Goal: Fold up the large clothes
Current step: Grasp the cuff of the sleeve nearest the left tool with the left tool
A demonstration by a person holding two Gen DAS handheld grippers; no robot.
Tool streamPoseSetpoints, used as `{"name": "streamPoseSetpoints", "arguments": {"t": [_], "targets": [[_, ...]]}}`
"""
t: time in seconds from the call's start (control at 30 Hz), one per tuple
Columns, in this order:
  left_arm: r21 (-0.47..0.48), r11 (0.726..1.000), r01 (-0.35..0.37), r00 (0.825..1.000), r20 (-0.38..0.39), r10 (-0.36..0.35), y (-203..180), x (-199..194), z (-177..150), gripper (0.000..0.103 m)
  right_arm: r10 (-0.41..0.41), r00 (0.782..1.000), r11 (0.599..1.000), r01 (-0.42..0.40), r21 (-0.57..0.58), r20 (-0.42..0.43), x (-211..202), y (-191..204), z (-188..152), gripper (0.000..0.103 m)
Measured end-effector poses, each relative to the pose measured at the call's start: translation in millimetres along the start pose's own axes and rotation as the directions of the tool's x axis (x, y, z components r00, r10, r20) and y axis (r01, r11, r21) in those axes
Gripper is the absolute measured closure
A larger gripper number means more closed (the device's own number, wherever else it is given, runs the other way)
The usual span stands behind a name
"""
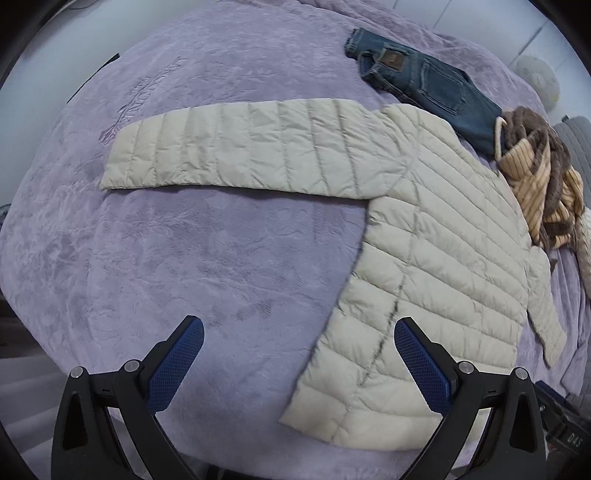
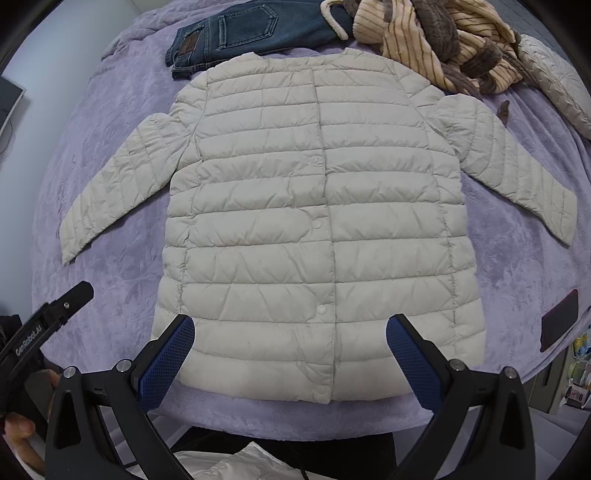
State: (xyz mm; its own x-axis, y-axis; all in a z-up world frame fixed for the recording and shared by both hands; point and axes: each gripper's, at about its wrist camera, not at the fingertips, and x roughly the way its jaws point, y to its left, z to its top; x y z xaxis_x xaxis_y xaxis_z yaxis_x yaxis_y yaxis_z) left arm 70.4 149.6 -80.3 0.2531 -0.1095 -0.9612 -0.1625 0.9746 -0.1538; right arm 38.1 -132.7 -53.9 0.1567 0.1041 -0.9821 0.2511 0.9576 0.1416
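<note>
Nearest in the right wrist view, the right gripper [image 2: 290, 354], blue-padded fingers [image 2: 166, 363] spread wide apart and holding nothing, poised over the hem of the quilted jacket [image 2: 317, 229]. At the lower left edge of the same view, the left gripper [image 2: 55, 310], black, gripped by a hand [image 2: 22, 435]. In the left wrist view, the left gripper [image 1: 299, 360] likewise splayed open and empty — one pad above the bare purple blanket [image 1: 184, 258], the other above the jacket's lower corner. Just beyond, the quilted jacket [image 1: 424, 258] itself: pale beige, spread flat and front-up on the blanket [image 2: 110, 295], snap placket closed down the middle, both sleeves stretched out to the sides, hem toward the near edge of the bed. Farther off, past the collar, a pair of folded blue jeans [image 2: 251, 33], touching or nearly touching the jacket's neckline. Beside the jeans, a heap of striped tan-and-brown fleece [image 2: 443, 44] — crumpled, just off the jacket's shoulder. At the far right corner, a quilted cream pillow [image 2: 557, 81]. Near the blanket's right edge, a dark flat phone-like object [image 2: 559, 321].
</note>
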Motion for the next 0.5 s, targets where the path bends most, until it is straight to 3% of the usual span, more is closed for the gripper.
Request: {"name": "streamPoseSetpoints", "arguments": {"t": [0.13,0.3,0.5], "targets": [[-0.099,0.995,0.028,0.999,0.036,-0.025,44.1,25.0,23.6,0.0,0.087,0.996,0.996,-0.088,-0.031,-0.028,27.6,21.7,6.0,0.0],[-0.228,0.965,0.126,0.989,0.103,-0.105,97.9,64.1,51.7,0.0,0.089,0.99,0.991,-0.098,-0.089,-0.107,67.6,58.5,18.6,0.0],[-0.352,0.883,0.31,0.95,0.156,-0.271,139.0,123.0,83.6,0.0,0.073,0.993,0.984,-0.086,-0.156,-0.089,95.4,88.9,40.7,0.0]]}}
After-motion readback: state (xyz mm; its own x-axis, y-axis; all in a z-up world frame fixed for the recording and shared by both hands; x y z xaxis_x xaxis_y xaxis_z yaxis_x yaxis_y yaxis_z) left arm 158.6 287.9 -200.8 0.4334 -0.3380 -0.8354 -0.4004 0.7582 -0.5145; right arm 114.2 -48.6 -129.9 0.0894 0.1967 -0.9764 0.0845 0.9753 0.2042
